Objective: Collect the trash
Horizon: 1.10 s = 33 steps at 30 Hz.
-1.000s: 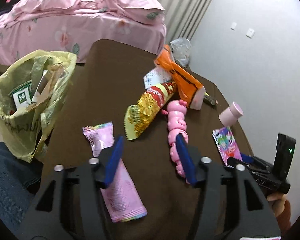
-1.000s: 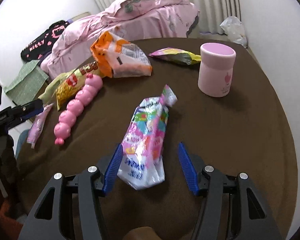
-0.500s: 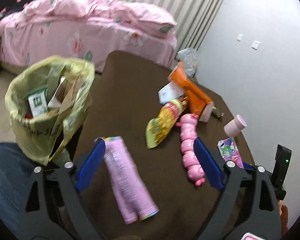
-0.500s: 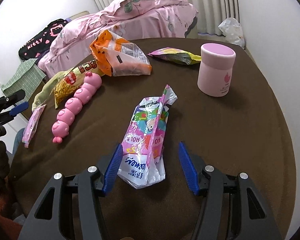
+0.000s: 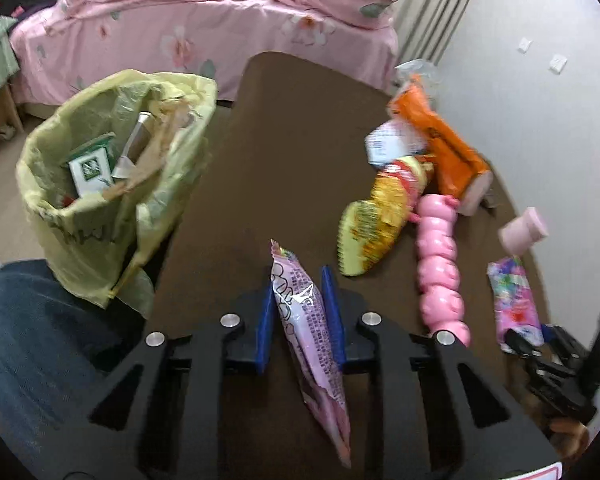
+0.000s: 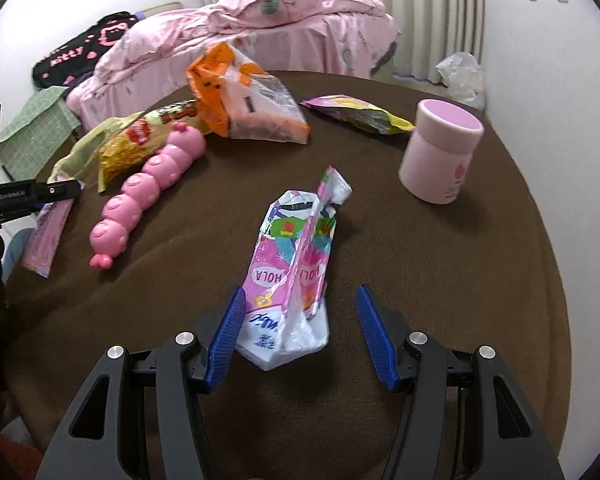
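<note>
My left gripper point(image 5: 298, 300) is shut on a long pink wrapper point(image 5: 308, 332), which stands on edge between the blue pads above the brown table. A yellow trash bag point(image 5: 112, 184) holding cartons hangs at the table's left edge. My right gripper point(image 6: 300, 332) is open around a pink and white HOLA wrapper point(image 6: 296, 276) lying on the table; its pads do not touch it. In the right wrist view the left gripper point(image 6: 28, 196) shows at the far left with the pink wrapper point(image 6: 46, 236).
On the brown table point(image 6: 440, 280) lie a yellow snack bag point(image 5: 380, 216), an orange bag point(image 6: 244, 96), a pink caterpillar toy point(image 6: 152, 188), a pink jar point(image 6: 440, 156) and a small pink and yellow wrapper point(image 6: 356, 114). A pink bed point(image 5: 204, 20) stands behind.
My left gripper opened wide, moved over the long pink wrapper and closed on it, tipping it onto its edge. My right gripper stayed open around the HOLA wrapper.
</note>
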{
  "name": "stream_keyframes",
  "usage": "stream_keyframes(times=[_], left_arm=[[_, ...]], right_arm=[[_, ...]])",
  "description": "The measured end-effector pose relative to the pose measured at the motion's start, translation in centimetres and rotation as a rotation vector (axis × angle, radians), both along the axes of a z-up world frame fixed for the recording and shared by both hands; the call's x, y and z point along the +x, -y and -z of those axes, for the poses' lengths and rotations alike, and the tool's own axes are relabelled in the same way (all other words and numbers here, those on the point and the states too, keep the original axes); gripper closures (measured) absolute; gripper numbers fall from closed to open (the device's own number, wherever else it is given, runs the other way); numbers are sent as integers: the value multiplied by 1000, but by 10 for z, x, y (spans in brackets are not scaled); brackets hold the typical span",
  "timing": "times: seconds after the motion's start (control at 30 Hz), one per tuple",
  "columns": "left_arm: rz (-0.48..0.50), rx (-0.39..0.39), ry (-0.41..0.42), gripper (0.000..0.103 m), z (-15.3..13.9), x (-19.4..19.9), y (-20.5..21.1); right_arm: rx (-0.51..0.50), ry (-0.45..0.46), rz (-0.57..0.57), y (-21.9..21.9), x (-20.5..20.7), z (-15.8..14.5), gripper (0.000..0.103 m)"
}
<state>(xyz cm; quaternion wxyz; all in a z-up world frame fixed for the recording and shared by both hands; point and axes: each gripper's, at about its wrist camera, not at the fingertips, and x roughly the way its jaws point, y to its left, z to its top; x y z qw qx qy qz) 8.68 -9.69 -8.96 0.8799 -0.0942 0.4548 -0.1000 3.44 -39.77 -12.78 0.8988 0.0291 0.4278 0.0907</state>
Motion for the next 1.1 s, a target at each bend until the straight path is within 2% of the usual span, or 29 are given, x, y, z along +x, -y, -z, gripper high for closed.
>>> stream_keyframes(times=[0.07,0.17,0.23,0.43,0.73,0.9,1.1], left_arm=[[21,-11,29,86,-7,-8,1],[52,-39,78,86,-20,-18,4],[76,-46,111,86,-28,-24,9],[142,-36,192,86,-45,-39,25],[147,5,284,86,-67,-47,23],[108,-26,327,86,-84,-34,-9],[-66,2,411,86,-106,-4,-89]], right_arm=[[18,9,-27,-1,-2,-1,79],[-22,51,-48,-9,-9,-7,88],[-29,75,-67,-13,-15,-11,89],[33,122,-76,-9,-28,-31,91],[24,235,-128,-29,-27,-79,91],[49,272,-206,-61,-8,-109,91],[67,292,-311,-124,34,-137,91]])
